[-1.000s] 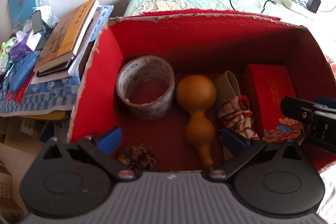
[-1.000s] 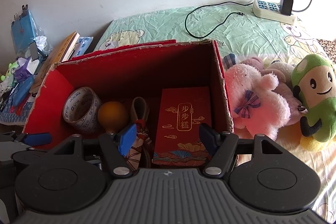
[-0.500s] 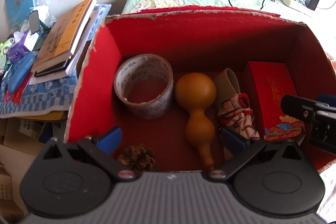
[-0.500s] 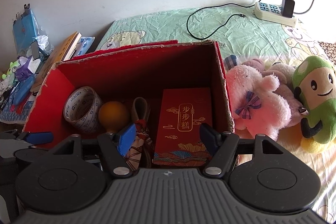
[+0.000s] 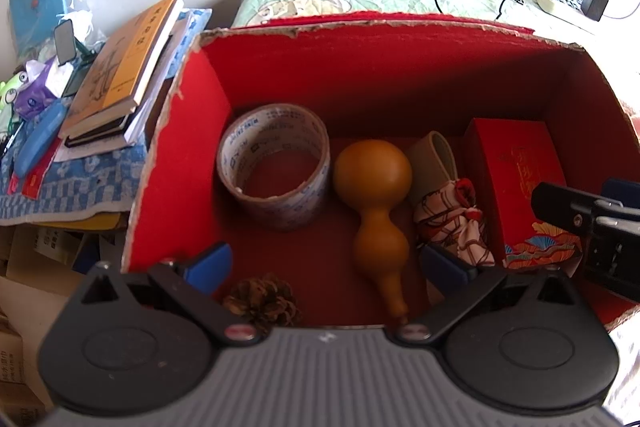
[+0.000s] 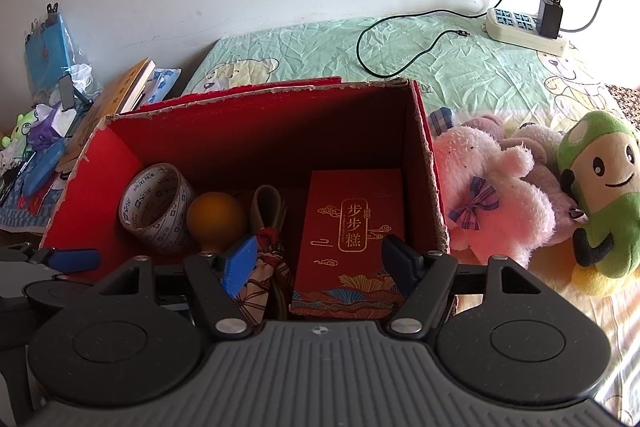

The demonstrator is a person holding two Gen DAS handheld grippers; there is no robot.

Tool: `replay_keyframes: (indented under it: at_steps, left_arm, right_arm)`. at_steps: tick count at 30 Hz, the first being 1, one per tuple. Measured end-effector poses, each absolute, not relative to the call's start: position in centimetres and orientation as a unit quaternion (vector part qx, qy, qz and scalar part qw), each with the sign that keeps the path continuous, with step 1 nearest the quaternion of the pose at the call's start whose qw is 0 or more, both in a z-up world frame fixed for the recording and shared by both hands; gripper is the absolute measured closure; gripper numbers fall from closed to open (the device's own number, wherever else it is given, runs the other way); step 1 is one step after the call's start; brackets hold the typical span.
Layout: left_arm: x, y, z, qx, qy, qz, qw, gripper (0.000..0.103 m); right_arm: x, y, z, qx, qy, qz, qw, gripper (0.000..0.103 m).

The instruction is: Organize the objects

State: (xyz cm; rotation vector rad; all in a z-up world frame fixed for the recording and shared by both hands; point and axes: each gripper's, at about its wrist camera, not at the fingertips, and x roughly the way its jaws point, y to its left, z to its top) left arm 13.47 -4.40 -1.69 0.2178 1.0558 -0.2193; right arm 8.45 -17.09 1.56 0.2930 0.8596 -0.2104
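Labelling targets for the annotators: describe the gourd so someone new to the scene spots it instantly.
Look inside the open red-lined cardboard box on the bed. On its floor, the gourd lies between the roll of printed packing tape and a patterned cloth bundle. It is the only smooth, amber-brown, two-bulb shape there, its narrow stem pointing toward the near wall.
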Motion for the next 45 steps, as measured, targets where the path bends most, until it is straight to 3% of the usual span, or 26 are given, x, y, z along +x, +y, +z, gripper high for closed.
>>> replay_keyframes:
  at_steps: [45]
  left_arm:
    - [13.64,-4.64,-1.88,0.114,0.504,-0.113,0.849,0.001]
  right_arm:
    - [8.68,-17.12,1.49,0.134,0.413,-0.101,0.895,0.030]
